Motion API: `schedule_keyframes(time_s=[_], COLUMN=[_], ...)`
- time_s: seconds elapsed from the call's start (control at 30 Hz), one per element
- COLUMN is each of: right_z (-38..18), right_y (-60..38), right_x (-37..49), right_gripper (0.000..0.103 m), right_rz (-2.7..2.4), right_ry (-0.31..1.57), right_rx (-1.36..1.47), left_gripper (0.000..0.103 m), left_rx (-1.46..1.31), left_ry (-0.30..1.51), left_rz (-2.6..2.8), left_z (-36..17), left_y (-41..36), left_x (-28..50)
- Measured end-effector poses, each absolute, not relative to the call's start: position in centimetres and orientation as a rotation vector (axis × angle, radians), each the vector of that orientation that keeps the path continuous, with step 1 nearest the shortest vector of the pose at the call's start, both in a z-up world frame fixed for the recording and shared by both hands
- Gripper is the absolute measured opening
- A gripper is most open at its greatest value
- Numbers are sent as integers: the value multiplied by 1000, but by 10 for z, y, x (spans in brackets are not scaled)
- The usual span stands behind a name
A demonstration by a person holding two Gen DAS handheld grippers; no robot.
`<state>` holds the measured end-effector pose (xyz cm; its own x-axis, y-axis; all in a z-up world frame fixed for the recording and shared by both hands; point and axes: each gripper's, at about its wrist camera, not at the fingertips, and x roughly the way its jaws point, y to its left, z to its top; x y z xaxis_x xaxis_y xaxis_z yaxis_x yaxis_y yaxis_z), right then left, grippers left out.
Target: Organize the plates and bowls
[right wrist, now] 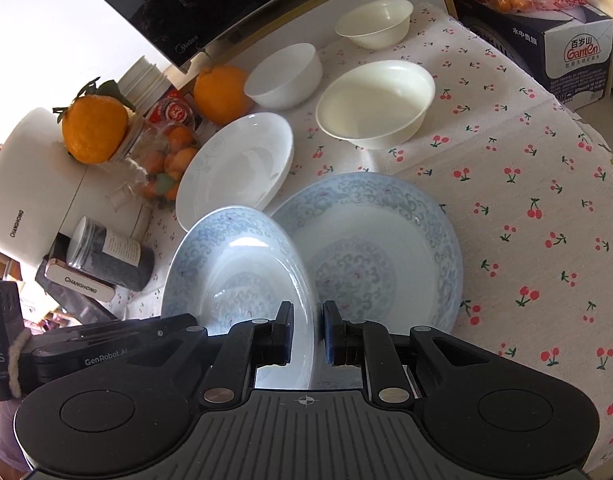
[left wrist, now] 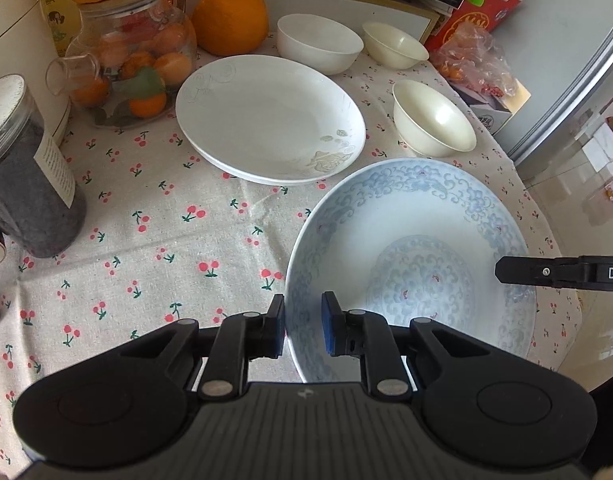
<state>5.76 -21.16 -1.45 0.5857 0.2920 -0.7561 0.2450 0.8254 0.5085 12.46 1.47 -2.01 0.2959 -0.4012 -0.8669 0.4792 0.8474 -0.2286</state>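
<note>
**Blue plate carried between both tongs**

My left tongs (left wrist: 302, 320) are clamped on the near-left rim of a blue patterned plate (left wrist: 406, 240). My right tongs (right wrist: 306, 328) pinch the opposite rim of the same plate. I judge that two grips keep a wide, slippery dish from swinging. It hangs tilted above the surface (left wrist: 146, 240), partly over a second blue plate (right wrist: 378, 240) lying flat, most likely so the matching pair can be stacked.

Count: two blue plates. The white plate (left wrist: 266, 116) behind shows a doubled rim, so there are probably two stacked. There are three bowls, one white bowl (left wrist: 318, 42) and two cream bowls (left wrist: 394, 42) (left wrist: 434, 120), set apart and not nested.
</note>
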Motion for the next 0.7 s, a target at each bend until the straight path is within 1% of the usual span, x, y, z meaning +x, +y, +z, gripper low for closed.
schedule_keyframes(time_s=[0.27, 0.7], right_z=[-9, -26], right_y=[-247, -273], right_x=[73, 84], right_gripper=[16, 16], right_rz=[17, -41], right_ry=[978, 1002], right_rx=[634, 622], left_gripper=[15, 14], left_rx=[54, 160], left_ry=[1109, 1062], left_rz=[-587, -590], left_z=[-20, -28], left_y=[-11, -47], left_x=[123, 116])
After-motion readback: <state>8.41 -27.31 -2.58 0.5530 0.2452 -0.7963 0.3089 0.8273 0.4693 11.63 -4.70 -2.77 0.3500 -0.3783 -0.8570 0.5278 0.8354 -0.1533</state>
